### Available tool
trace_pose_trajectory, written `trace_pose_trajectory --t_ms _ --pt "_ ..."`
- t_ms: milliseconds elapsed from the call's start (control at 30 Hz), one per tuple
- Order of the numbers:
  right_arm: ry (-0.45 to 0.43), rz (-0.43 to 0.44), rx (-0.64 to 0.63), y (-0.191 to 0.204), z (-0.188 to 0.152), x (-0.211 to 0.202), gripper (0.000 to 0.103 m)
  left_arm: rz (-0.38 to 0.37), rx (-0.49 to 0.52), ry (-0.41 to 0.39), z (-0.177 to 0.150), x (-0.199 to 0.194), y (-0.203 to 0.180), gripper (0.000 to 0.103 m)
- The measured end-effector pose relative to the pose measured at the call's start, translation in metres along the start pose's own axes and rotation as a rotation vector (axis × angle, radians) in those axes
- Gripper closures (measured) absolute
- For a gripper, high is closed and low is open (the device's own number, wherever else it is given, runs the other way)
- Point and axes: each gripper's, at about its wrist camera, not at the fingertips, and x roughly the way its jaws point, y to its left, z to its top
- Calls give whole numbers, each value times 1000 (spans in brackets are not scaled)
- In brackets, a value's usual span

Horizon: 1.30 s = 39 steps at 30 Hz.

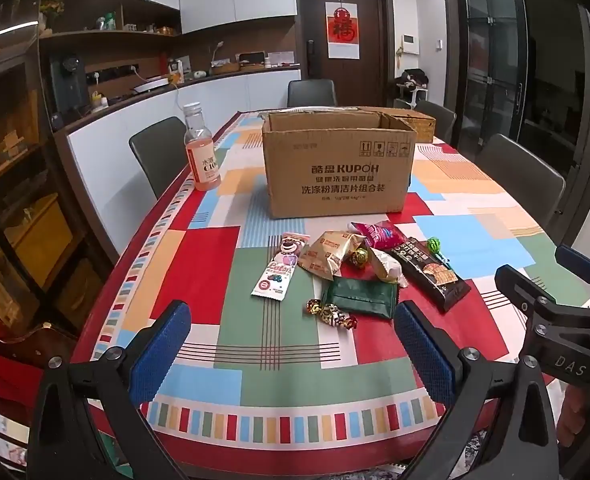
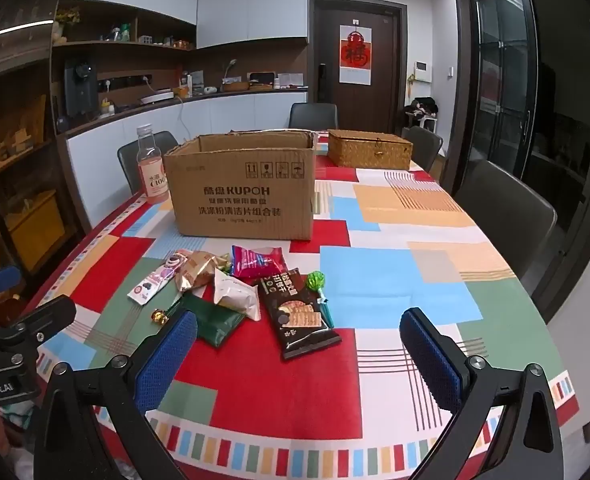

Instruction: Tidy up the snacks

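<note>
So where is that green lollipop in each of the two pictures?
Left wrist view: the green lollipop lies right of centre, at the right edge of the snack pile, beside the dark biscuit packet.
Right wrist view: it sits near the centre, again right of that packet.
Shared landmark: the cardboard box behind the pile.

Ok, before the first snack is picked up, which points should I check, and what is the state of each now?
1. Left hand-held gripper open, nothing held: ok.
2. Right hand-held gripper open, nothing held: ok.
3. Cardboard box upright, top open: ok.
4. Inside of the box free: cannot tell, the front wall hides it.
5. Snacks lie free to grasp: not ok for some; the white packet rests on the green packet. The black biscuit pack lies on top, ok.
6. Pink drink bottle stands clear of the snack pile: ok.
</note>
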Motion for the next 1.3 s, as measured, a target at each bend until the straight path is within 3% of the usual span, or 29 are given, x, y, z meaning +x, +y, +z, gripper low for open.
trace_pose_trajectory --t_ms 1300 --pt "7 11 3 1 -1 -3 0 10 -15 -9 0 -10 -1 0"
